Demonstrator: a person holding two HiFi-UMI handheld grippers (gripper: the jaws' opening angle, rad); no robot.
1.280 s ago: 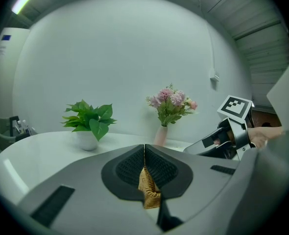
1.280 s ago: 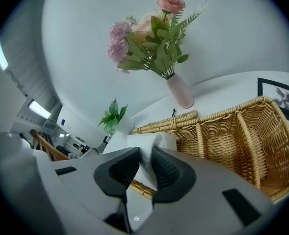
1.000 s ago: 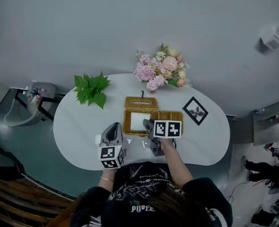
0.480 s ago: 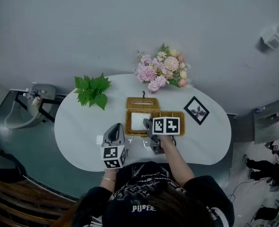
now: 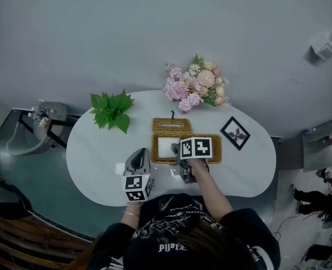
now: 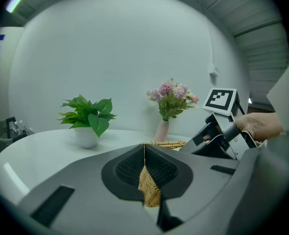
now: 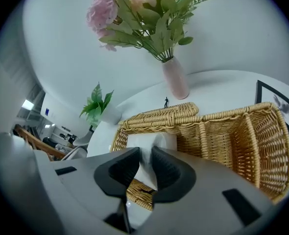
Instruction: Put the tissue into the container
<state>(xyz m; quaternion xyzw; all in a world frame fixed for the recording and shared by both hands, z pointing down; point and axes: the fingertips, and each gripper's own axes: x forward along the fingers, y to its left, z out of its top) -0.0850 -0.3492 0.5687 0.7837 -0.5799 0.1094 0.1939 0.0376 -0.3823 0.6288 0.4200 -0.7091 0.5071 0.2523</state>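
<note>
Looking down from the head view, I see a white tabletop (image 5: 98, 156) with a wicker basket (image 5: 153, 145) at its middle. The basket's lid (image 5: 171, 125) lies open at the basket's 12 o'clock. The tissue (image 5: 165, 146), a white slab, sits in the basket's left compartment. The right claw (image 5: 176, 148) reaches in from 6 o'clock, and its marker cube covers much of the right compartment. The left claw (image 5: 138, 153) hangs just beside the basket's front left corner, at about 8 o'clock from it. Round the basket stand a leafy plant (image 5: 112, 108) at 10 o'clock, a bunch of flowers (image 5: 195, 86) at 1 o'clock and a picture frame (image 5: 235, 133) at 3 o'clock.

In the left gripper view, the left claw (image 6: 144, 155) has its jaws drawn together. A patch of wicker weave shows through the slit below the pads. Beyond it, the plant stands at 10 o'clock and a pink vase (image 6: 161, 130) at 12. The person's hand (image 6: 262, 126) on the other gripper is at 3 o'clock.

In the right gripper view, the right claw (image 7: 143, 165) is clamped on the tissue (image 7: 152, 141). White paper is pinched between the dark pads, and the rest stands in the left compartment. The right compartment lies at 3 o'clock.
</note>
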